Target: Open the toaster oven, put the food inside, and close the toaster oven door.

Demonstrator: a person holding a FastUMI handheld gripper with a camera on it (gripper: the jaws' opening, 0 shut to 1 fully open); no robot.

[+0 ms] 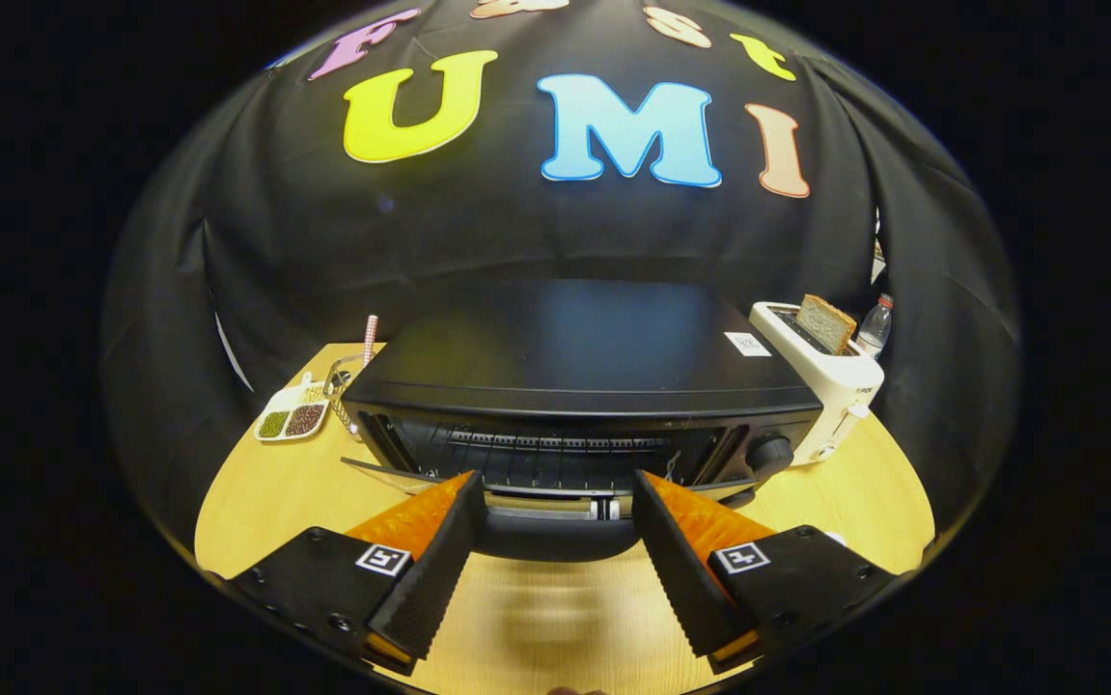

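Note:
A black toaster oven [574,347] stands on the round wooden table [256,502], just ahead of my fingers. Its door [401,475] hangs folded down toward me, and the wire rack [555,449] inside shows through the opening. The door's dark handle [555,536] lies between my two fingertips. My gripper [560,502] is open, its orange and black fingers [425,555] spread to either side of the handle with nothing pressed between them. A slice of bread [825,323] sticks up from a white toaster [830,381] to the right of the oven.
Left of the oven sit a small white tray of beans [290,420] and a glass with a checked straw [369,340]. A plastic bottle [875,326] stands behind the white toaster. The oven's knob [769,452] is at its front right. Black cloth walls close in behind.

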